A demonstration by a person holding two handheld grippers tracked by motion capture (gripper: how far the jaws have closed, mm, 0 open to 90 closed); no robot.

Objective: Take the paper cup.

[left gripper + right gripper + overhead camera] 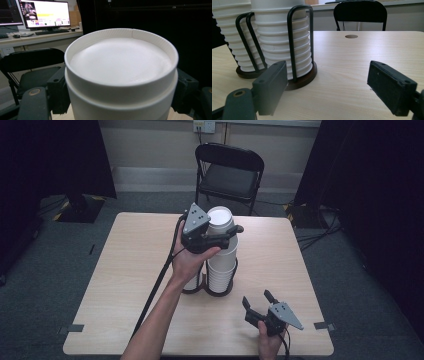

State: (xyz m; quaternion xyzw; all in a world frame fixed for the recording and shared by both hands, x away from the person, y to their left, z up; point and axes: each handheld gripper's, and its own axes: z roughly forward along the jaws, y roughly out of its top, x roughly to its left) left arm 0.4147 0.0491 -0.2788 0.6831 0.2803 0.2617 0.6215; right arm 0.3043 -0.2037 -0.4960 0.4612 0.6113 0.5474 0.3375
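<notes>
Two stacks of upturned white paper cups stand in a black wire holder (220,291) at the table's middle. My left gripper (226,231) is shut on the top cup (220,216) of the taller stack (221,265), one jaw on each side. In the left gripper view that cup's (121,65) recessed bottom faces the camera, and the black pads (58,91) press its wall. The shorter stack (196,281) is mostly hidden behind the hand. My right gripper (257,298) rests open near the front right edge, nothing between its jaws (329,85), facing the stacks (279,42).
A black folding chair (229,172) stands beyond the table's far edge. The left gripper's cable (155,285) trails across the table (125,270) to the front. A small round hole (351,36) shows in the tabletop. A desk with a lit monitor (45,13) is off in the background.
</notes>
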